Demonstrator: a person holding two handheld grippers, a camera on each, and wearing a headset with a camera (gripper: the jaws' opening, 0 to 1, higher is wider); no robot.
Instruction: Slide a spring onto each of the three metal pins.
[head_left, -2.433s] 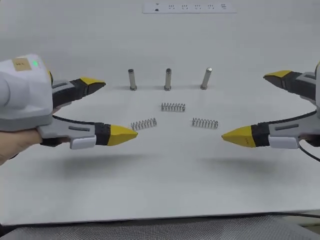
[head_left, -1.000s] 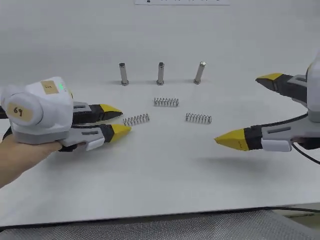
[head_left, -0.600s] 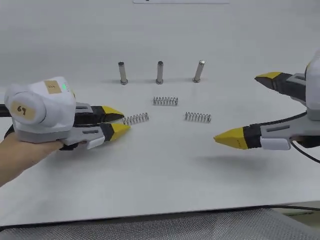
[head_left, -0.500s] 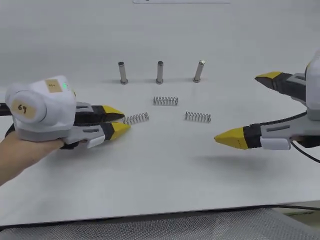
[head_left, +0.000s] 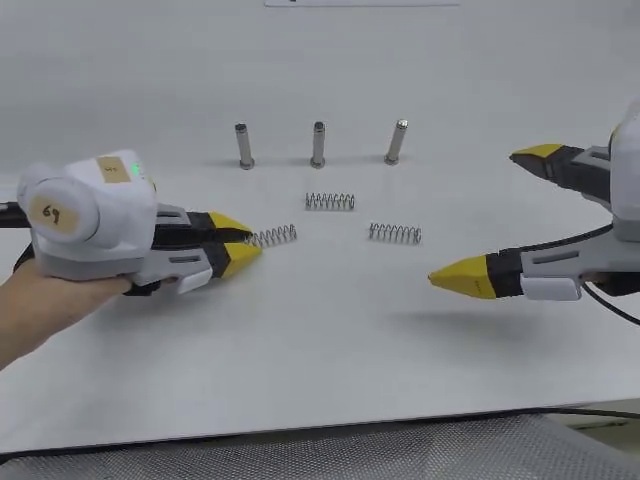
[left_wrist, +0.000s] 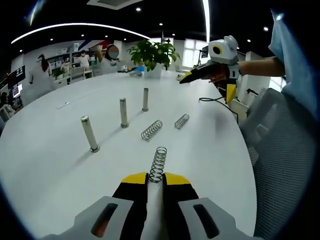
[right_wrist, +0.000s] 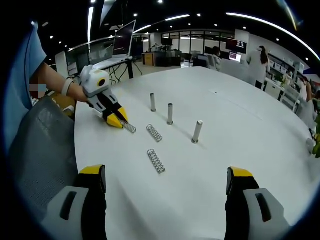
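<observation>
Three metal pins stand in a row across the upper middle of the head view: the left pin (head_left: 241, 146), the middle pin (head_left: 318, 145) and the right pin (head_left: 397, 141), each apart from its neighbour on the white table (head_left: 330, 350). Three springs lie on their sides just below that row, apart from the pins. The middle spring (head_left: 330, 201) is nearest the pins, under the middle one. The left spring (head_left: 272, 236) and the right spring (head_left: 394, 233) lie a little lower in the frame, one to each side of it.

The left gripper (head_left: 238, 243) sits at the middle left of the head view, low over the table, held in a hand (head_left: 40, 300). Its jaws are drawn nearly together and pinch the left end of the left spring. In the left gripper view that end sits between the two yellow tips at the bottom centre. The rest of the spring runs straight up the frame on the table, with the other two springs above it and the pins to its upper left.

The right gripper (head_left: 495, 215) comes in from the right edge of the head view, above the table. Its jaws are spread wide with nothing between them, one yellow tip high and one low, well apart from the right spring. In the right gripper view the two tips stand at the lower left and lower right with bare table between them, and the right spring lies near the centre of the frame.
</observation>
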